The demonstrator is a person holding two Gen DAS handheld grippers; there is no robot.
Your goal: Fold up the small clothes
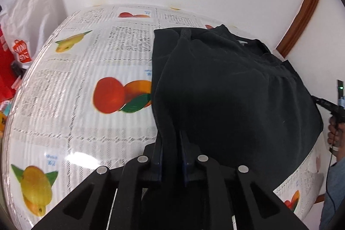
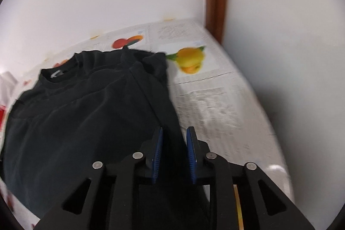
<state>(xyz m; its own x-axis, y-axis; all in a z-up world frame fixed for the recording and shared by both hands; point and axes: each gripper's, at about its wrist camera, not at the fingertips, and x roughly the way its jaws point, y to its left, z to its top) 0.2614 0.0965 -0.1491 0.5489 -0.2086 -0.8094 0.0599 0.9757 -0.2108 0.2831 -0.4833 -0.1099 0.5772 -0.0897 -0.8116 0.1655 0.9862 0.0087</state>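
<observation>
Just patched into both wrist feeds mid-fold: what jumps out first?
A black shirt dominates both views, lying across the right part of a fruit-print tablecloth. The left gripper and the right gripper each have its near hem between their fingers. A white shopping bag stands far left.

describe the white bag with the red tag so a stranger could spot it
Start at the table under the fruit-printed newspaper-pattern cloth, where the black t-shirt lies. Off its far left edge, against the wall, stands the crinkled white plastic bag. Only it bears a red tag-shaped logo.
</observation>
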